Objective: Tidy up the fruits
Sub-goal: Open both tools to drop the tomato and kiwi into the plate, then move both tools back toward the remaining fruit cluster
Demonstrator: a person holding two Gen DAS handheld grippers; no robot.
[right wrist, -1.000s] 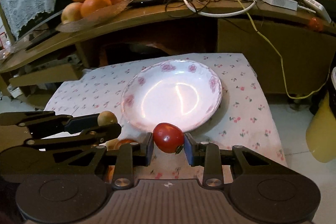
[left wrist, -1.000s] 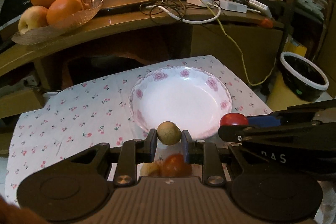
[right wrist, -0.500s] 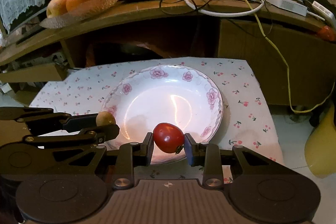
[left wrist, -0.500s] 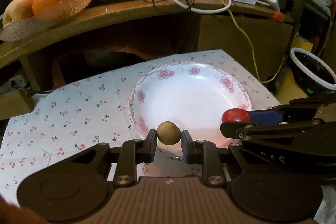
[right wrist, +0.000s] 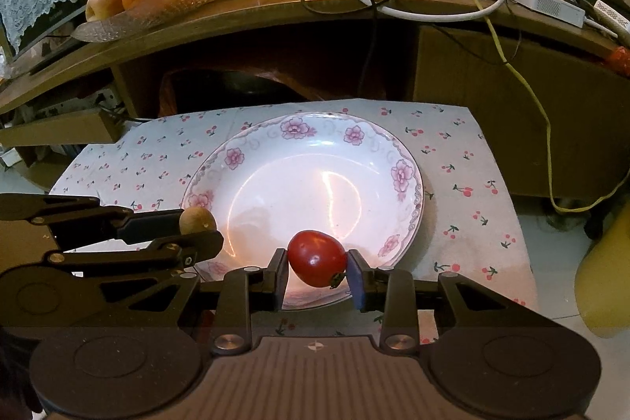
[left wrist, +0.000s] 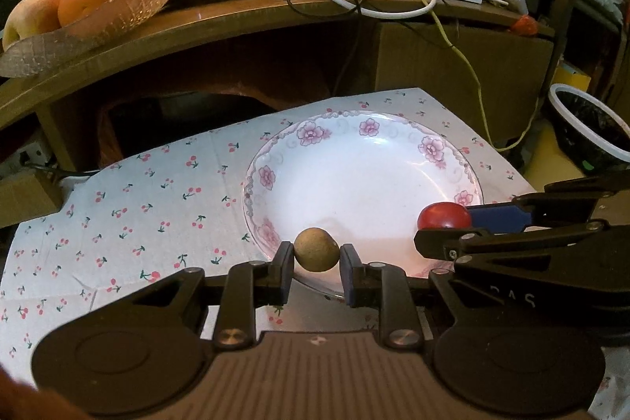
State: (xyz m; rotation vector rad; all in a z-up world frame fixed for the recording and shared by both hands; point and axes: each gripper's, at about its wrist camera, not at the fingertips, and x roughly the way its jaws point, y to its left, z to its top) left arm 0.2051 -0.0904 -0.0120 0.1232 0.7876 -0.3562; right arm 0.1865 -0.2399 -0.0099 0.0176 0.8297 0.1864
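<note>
White plate (right wrist: 405, 180), one; red tomato (right wrist: 317, 258), one; brown fruit (left wrist: 317, 249), one.

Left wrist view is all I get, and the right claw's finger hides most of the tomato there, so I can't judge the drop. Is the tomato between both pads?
Observer: Yes. The right wrist view shows the whole tomato between the right claw pads, touching both, while the jaws are opening.
Operator: Where is its stem?
Observer: The stem end sits low, against the blue pad on the picture's right.
Operator: Is it lined up with the plate?
Observer: It lines up with the near rim of the plate; I cannot tell how high above it.
</note>
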